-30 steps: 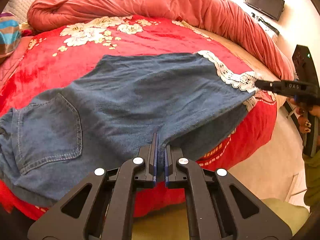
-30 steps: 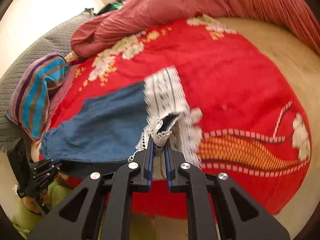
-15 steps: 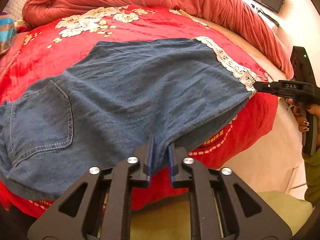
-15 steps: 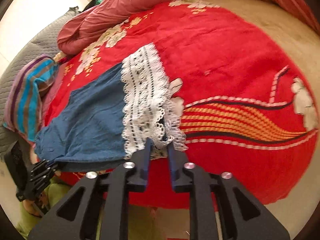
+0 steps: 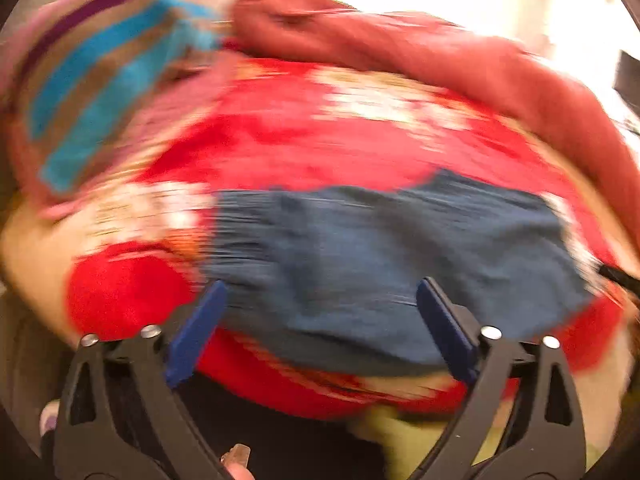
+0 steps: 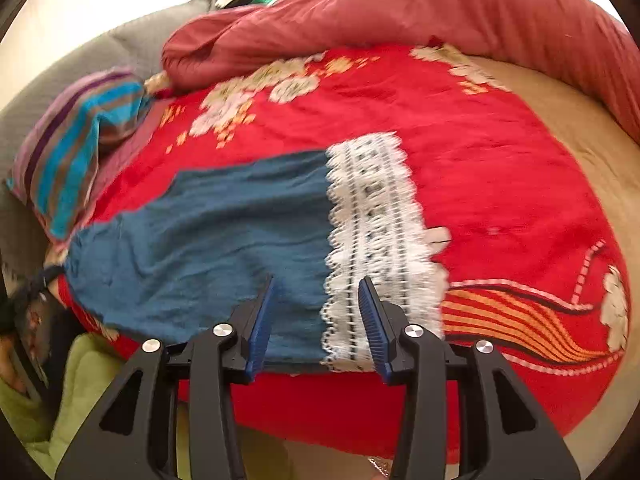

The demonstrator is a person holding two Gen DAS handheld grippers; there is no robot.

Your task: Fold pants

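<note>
We have just let go: left gripper (image 5: 320, 316) and right gripper (image 6: 316, 320) fingers now spread apart, empty. Pants (image 6: 208, 240) lie flat on bed (image 6: 500, 184) just beyond fingers, ready for next fold.

The blue denim pants (image 6: 208, 240) lie flat across the lower middle of the frame on the red bed cover, folded into a broad panel. A white lace hem (image 6: 376, 240) runs along their right edge, reaching the bed's near edge.
</note>
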